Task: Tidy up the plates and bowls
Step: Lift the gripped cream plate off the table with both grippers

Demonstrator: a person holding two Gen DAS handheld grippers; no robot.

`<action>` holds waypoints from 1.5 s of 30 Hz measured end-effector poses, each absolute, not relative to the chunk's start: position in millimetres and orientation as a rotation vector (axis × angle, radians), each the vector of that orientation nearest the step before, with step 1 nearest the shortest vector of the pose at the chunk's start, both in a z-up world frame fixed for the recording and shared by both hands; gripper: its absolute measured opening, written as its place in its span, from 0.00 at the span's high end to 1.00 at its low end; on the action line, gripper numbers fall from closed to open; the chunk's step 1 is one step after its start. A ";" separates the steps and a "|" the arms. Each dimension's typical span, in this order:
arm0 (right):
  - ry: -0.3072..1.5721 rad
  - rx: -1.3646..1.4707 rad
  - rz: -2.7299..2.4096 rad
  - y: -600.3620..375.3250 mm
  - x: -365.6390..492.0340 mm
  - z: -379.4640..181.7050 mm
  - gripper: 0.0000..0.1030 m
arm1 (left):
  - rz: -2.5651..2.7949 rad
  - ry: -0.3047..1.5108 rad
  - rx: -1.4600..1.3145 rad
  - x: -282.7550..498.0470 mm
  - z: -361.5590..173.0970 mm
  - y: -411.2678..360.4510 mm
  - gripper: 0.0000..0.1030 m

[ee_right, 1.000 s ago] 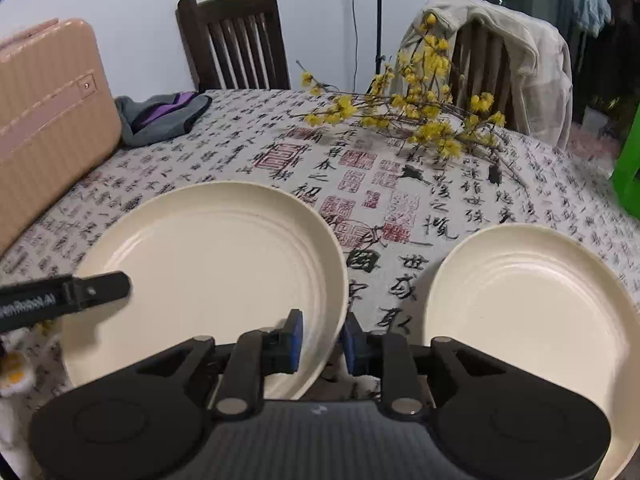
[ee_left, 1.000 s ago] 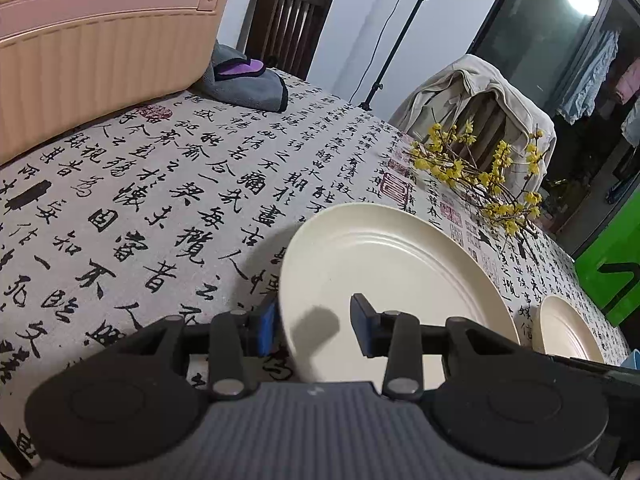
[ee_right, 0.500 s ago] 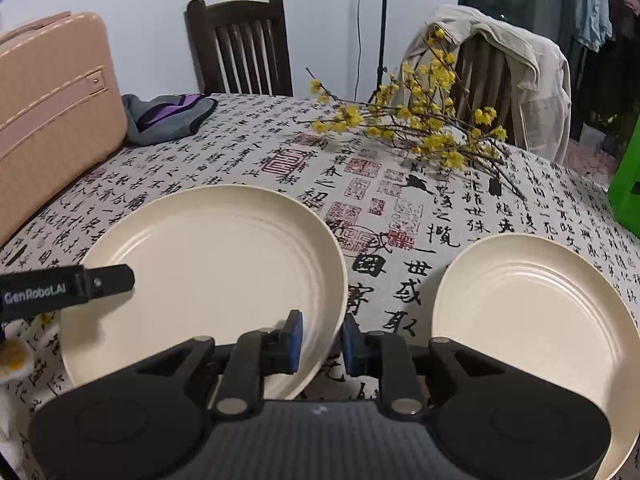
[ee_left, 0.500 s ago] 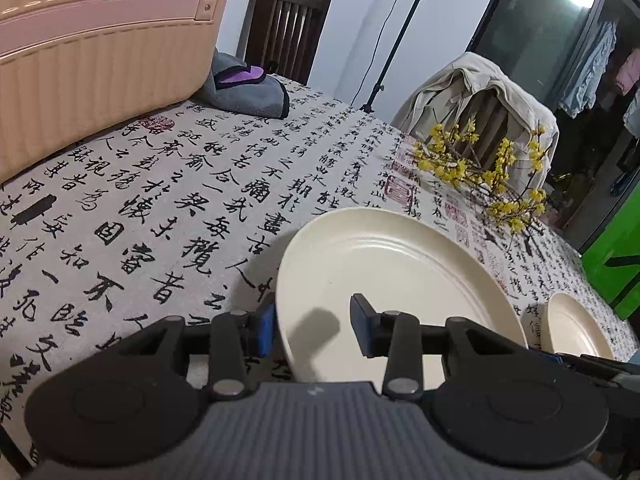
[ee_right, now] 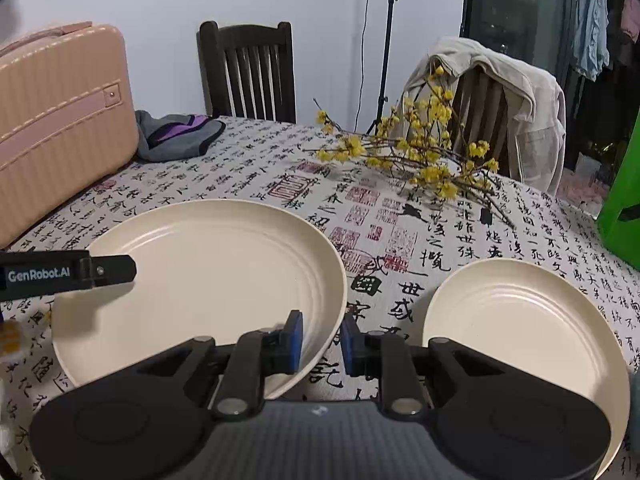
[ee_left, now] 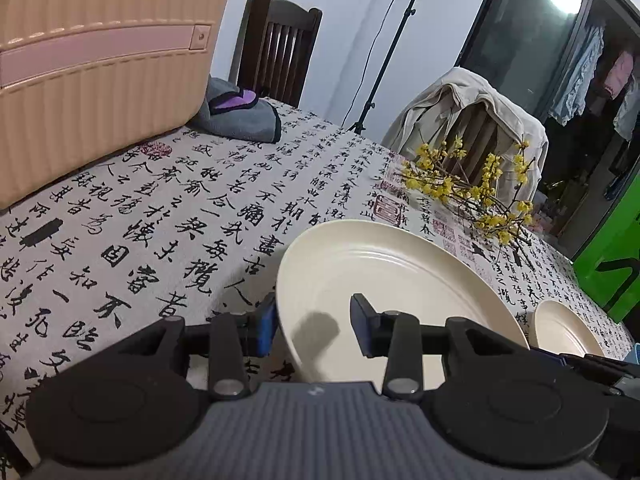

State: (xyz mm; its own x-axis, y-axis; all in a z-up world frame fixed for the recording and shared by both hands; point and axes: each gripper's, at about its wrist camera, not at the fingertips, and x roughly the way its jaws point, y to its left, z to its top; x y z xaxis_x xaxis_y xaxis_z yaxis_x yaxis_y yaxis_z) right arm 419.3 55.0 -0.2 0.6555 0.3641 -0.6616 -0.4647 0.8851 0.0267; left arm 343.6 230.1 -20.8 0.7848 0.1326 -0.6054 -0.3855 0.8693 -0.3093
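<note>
A large cream plate (ee_left: 400, 280) (ee_right: 200, 280) is held between my two grippers. My left gripper (ee_left: 314, 328) is shut on its left rim, one blue pad outside the edge and the other over the inner slope. My right gripper (ee_right: 320, 344) is shut on the right rim of the same plate. A black finger (ee_right: 68, 274) of the left gripper reaches over the plate's left side in the right wrist view. A smaller cream plate (ee_right: 520, 344) (ee_left: 568, 328) lies flat on the cloth to the right, apart from both grippers.
The table wears a calligraphy-print cloth (ee_left: 180, 220). A pink ribbed suitcase (ee_left: 100, 72) stands at the left, with a grey and purple cloth (ee_right: 176, 138) beside it. Yellow flower branches (ee_right: 420, 160) lie at the back. Two chairs and a green object (ee_right: 624, 192) border the table.
Both views have shifted a little against the table while the large plate keeps its place between the jaws. The smaller plate sits slightly lower and further right in the right wrist view.
</note>
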 end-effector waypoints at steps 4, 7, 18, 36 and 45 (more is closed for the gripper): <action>0.688 -0.147 0.471 51.0 415.2 3.5 0.81 | 0.277 0.589 -0.436 338.9 -15.7 228.1 0.62; 0.672 -0.138 0.470 47.9 412.5 7.0 0.81 | 0.272 0.574 -0.428 335.3 -11.1 225.1 0.62; 0.636 -0.109 0.471 35.6 400.8 17.5 0.82 | 0.257 0.529 -0.418 323.8 1.6 216.3 0.62; 0.587 -0.051 0.481 15.8 369.1 38.9 0.82 | 0.300 0.464 -0.368 292.2 27.1 193.2 0.62; 0.567 -0.033 0.482 0.6 350.9 45.5 0.82 | 0.294 0.443 -0.378 272.5 38.2 180.0 0.62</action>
State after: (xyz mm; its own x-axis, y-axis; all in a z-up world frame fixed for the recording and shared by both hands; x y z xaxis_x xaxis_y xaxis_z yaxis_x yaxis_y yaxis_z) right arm 350.9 0.6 45.5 0.7354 0.4297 -0.5239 -0.4477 0.8885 0.1003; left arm 272.5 180.0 38.2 0.8635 0.1932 -0.4659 -0.3547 0.8894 -0.2885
